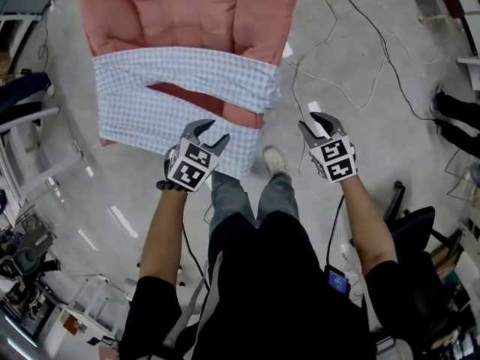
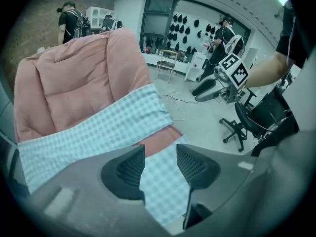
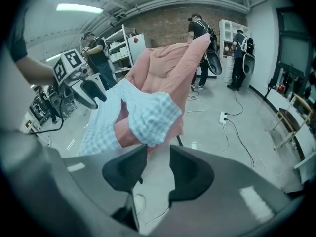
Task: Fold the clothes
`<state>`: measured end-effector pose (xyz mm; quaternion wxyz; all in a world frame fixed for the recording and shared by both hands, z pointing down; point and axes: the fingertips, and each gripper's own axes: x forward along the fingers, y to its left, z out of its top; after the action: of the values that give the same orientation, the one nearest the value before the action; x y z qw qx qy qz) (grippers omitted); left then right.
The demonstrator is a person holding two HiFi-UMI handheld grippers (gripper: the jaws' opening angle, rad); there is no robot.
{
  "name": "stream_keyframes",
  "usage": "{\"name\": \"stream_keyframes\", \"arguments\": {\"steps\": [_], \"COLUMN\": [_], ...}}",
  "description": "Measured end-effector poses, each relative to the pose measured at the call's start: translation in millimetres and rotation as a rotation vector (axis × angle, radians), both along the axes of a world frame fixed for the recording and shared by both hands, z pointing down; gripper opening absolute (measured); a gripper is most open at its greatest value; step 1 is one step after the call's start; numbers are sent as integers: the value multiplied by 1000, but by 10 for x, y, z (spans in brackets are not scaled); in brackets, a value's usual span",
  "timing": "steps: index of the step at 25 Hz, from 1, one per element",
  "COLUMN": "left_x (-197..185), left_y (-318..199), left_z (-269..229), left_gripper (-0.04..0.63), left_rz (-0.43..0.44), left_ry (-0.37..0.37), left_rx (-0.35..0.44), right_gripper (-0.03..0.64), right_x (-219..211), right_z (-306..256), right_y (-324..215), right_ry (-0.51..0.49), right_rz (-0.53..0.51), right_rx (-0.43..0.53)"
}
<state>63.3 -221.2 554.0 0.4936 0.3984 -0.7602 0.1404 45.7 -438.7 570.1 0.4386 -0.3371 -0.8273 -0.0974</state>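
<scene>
A blue-and-white checked garment (image 1: 187, 81) lies folded across the near end of a pink quilted pad (image 1: 187, 13), with a slit of pink showing between its layers. My left gripper (image 1: 212, 132) hovers over the garment's near right corner, open, with nothing between its pads. In the left gripper view the checked cloth (image 2: 98, 132) shows beyond the gap of the left gripper (image 2: 160, 152), not pinched. My right gripper (image 1: 309, 122) hangs open over the floor, right of the pad. In the right gripper view, the right gripper (image 3: 158, 152) is empty, and the garment's folded corner (image 3: 153, 112) lies ahead.
Cables (image 1: 337, 73) trail over the grey floor right of the pad, and a power strip (image 3: 223, 117) lies there. A black office chair (image 1: 416, 223) stands at my right. My shoe (image 1: 275, 158) is below the pad's edge. Several people stand by shelves in the background (image 3: 200, 28).
</scene>
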Motion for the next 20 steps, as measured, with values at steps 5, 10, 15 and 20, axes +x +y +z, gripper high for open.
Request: {"name": "stream_keyframes", "arguments": {"steps": [5,10,15,20], "left_x": [-651,-1262,-1793,-2166], "left_y": [462,932,895,783], "left_z": [-59,-13,208,578], "left_gripper": [201,195,189,190], "left_rz": [111,274,441,614], "left_ry": [-33,-38,-70,-89], "left_rx": [-31,-55,-88,-125], "right_gripper": [142,135,133,132], "right_x": [-439,-673,-635,-544], "right_z": [-65,-145,-95,27], "right_y": [227,686,748,682], "right_ry": [-24,-33,-23,-1], "right_rz": [101,257,319,357], "right_rx": [37,42,62,102]}}
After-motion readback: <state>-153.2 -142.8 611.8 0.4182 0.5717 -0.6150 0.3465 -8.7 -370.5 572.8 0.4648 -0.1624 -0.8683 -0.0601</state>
